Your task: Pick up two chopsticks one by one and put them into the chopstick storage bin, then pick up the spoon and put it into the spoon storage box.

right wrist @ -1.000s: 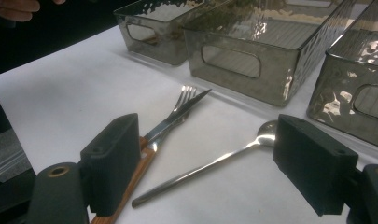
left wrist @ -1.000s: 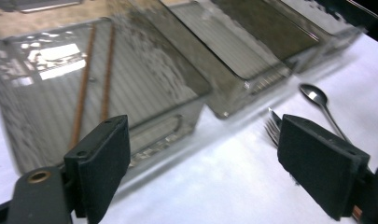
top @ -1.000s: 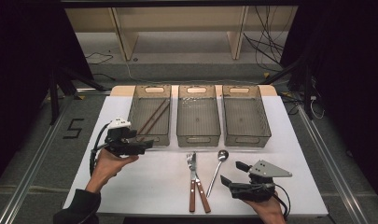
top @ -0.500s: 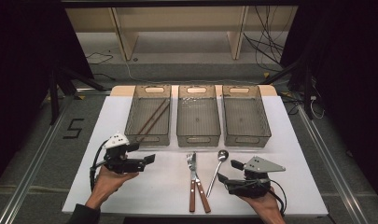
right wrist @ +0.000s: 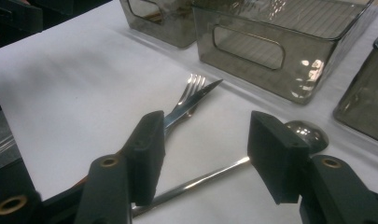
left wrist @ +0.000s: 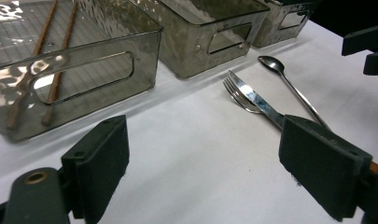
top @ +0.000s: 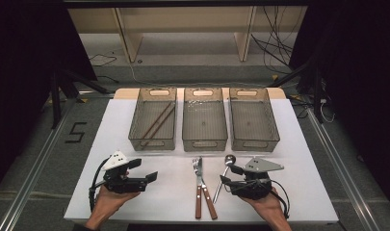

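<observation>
Holding the right gripper (top: 226, 173) low over the white surface (top: 173, 202), jaws having just been closing around the slim polished-metal shaft of the spoon (top: 225, 169), pads not yet pressing on it. Lying just right of the fork (top: 197, 166) and knife (top: 202, 180), spoon bowl pointing toward the bins. Crossing each other, fork and knife showing bright steel blades and brown wooden handles. Holding the left gripper (top: 151, 177) well left of the cutlery, jaws spread wide with matte black blocky pads, nothing between them. Standing in a row beyond: three smoky translucent rectangular plastic bins (top: 204, 126) with cut-out handles, the left one containing two thin brown chopsticks (top: 156, 124).
</observation>
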A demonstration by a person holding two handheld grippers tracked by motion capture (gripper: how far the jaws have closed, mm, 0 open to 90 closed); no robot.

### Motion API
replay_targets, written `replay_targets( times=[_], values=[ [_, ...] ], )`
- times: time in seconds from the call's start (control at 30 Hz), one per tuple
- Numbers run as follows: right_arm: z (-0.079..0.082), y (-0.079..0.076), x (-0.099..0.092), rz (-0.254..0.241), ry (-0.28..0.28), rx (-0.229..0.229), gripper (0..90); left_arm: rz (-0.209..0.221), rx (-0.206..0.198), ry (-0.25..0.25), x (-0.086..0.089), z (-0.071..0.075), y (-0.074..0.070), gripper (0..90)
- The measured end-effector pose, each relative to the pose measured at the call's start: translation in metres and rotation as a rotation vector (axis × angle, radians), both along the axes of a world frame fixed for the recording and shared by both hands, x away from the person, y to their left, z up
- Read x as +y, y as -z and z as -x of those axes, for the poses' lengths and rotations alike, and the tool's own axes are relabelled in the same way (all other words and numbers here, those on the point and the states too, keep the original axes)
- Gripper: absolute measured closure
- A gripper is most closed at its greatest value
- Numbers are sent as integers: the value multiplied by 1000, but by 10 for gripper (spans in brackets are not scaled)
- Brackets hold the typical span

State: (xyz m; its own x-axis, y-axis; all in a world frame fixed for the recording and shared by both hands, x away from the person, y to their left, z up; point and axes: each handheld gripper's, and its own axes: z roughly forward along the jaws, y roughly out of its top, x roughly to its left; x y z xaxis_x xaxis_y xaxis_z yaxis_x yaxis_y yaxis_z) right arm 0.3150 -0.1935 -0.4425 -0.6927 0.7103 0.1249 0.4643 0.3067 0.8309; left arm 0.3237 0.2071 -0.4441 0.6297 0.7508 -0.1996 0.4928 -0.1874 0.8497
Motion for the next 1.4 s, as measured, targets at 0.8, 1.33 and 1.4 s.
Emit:
replay_targets(
  times=[0.8,1.33,1.4],
  values=[
    [-14,16,31,141,-81,65,877,-7,-9,8,-2,14,1,159],
    [-17,28,47,199,-119,115,900,10,-24,-6,1,15,2,159],
    [-17,30,48,212,-120,119,900,6,-24,-1,0,15,2,160]
  ],
)
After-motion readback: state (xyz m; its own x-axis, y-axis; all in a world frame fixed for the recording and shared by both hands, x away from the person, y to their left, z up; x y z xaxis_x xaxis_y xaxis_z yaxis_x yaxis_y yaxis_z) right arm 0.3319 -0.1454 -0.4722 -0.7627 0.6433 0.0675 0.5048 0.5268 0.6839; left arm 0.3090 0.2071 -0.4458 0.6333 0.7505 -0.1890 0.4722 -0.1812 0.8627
